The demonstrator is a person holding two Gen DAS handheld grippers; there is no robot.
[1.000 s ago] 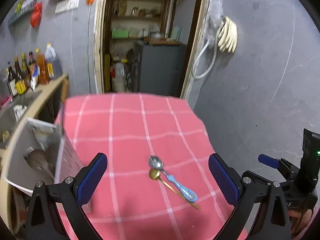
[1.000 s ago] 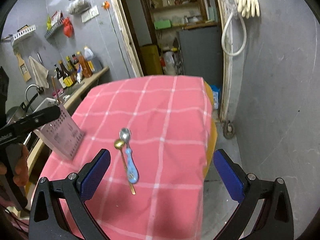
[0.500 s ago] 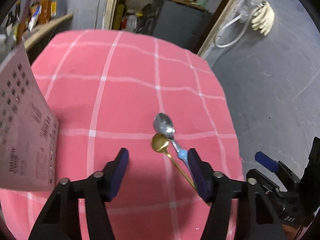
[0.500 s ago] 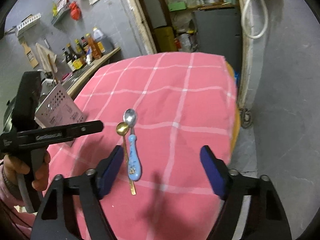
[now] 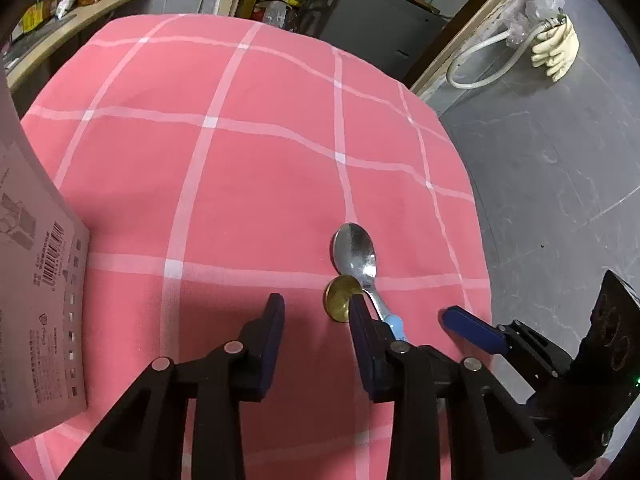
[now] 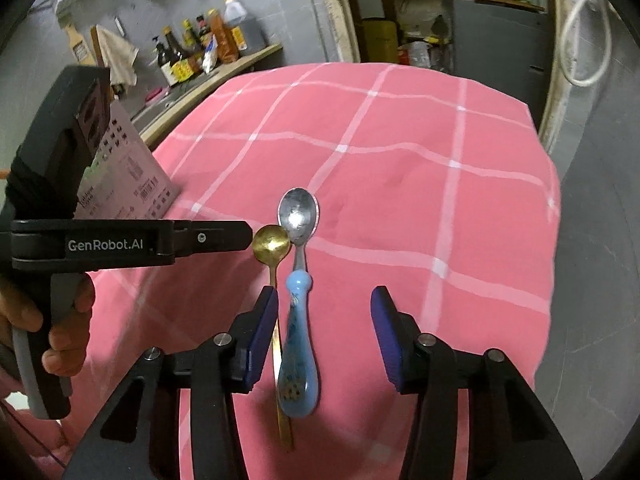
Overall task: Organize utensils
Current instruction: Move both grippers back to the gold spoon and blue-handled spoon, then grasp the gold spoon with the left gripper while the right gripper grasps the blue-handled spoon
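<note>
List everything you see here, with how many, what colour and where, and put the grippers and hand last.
tablecloth: 1, pink with white checks, covering the table
silver spoon: 1, silver bowl, blue handle, mid-cloth
gold spoon: 1, gold, just left of the silver spoon
utensil holder: 1, pale pink, perforated, left edge of cloth
bottles: several, brown and orange, counter behind
gloves: cream, hanging on wall
left gripper: black, blue pads, open
right gripper: open, around the blue handle
hand: 1, holding left gripper
</note>
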